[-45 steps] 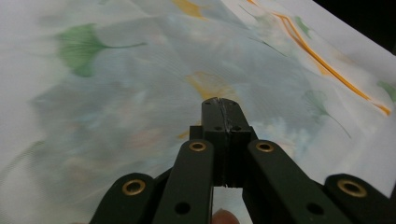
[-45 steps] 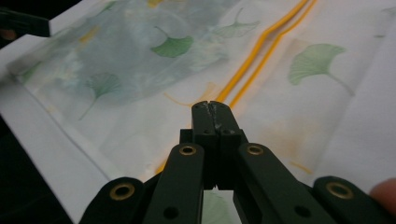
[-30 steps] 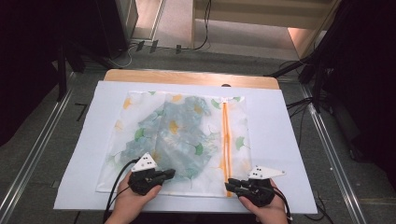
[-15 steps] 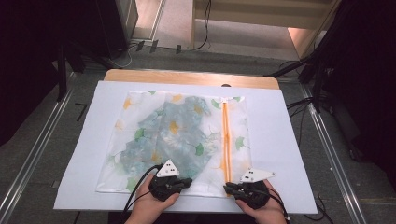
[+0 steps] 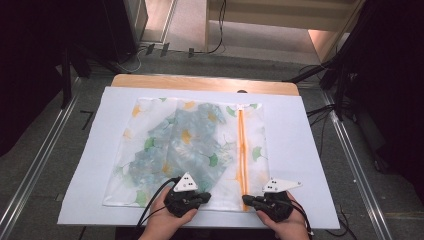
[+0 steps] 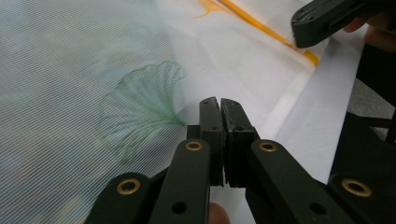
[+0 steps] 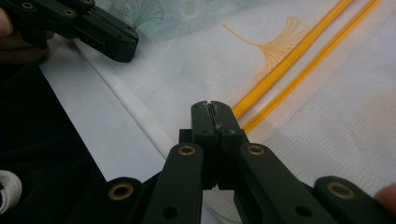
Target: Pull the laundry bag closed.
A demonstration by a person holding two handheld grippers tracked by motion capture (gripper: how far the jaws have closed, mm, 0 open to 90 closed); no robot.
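Note:
A white mesh bag [image 5: 150, 150] printed with green and orange ginkgo leaves lies flat on a white sheet [image 5: 300, 150]. Bluish patterned cloth shows through the mesh. An orange zipper [image 5: 243, 150] runs down the bag's right part. My left gripper [image 5: 205, 197] rests at the bag's near edge, jaws shut, and nothing shows between them [image 6: 220, 105]. My right gripper [image 5: 246, 200] sits at the near end of the zipper, jaws also shut and bare [image 7: 210, 108]. The two orange zipper lines [image 7: 289, 60] pass just right of its tips. The two grippers point toward each other.
The white sheet covers a wooden table [image 5: 200, 82] with metal rails [image 5: 35, 165] on both sides. Cables lie on the floor [image 5: 165, 47] beyond the far edge. Bare sheet borders the bag on the left and right.
My left gripper has slid to the right along the bag's near edge, closer to the right gripper. The right gripper has stayed about where it was.

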